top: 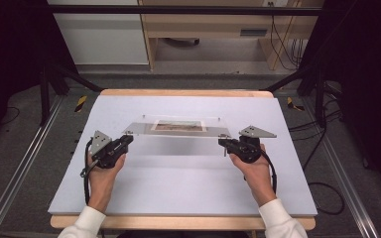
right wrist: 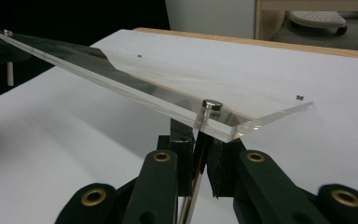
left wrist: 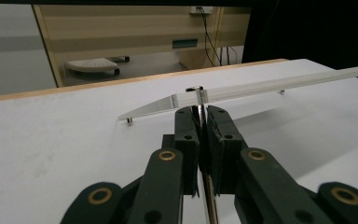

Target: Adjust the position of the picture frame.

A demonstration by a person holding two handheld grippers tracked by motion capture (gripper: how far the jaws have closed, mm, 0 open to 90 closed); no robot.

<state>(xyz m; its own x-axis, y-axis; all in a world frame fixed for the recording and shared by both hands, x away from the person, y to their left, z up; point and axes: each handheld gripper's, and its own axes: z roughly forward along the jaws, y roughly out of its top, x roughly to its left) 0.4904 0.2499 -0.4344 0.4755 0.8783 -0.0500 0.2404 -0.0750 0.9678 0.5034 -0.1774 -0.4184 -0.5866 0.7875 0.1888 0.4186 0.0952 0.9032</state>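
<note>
A clear acrylic panel (top: 178, 136) with a small picture (top: 178, 126) in it hangs over the white board, held by its two near corners. My left gripper (top: 128, 139) is shut on the thin metal pin (left wrist: 199, 97) at the panel's (left wrist: 261, 86) left near corner; the jaws (left wrist: 201, 112) pinch the pin. My right gripper (top: 223, 143) is shut on the capped metal pin (right wrist: 211, 105) at the right near corner of the panel (right wrist: 135, 79), its jaws (right wrist: 199, 135) closed just below the panel. Short pins (left wrist: 129, 121) stick down at the far corners.
The white foam board (top: 178, 183) covers a wooden table (top: 178, 92). Black frame posts (top: 44, 84) stand at both sides, with cables (top: 322, 193) on the floor at the right. Wooden furniture (top: 213, 25) stands beyond the table.
</note>
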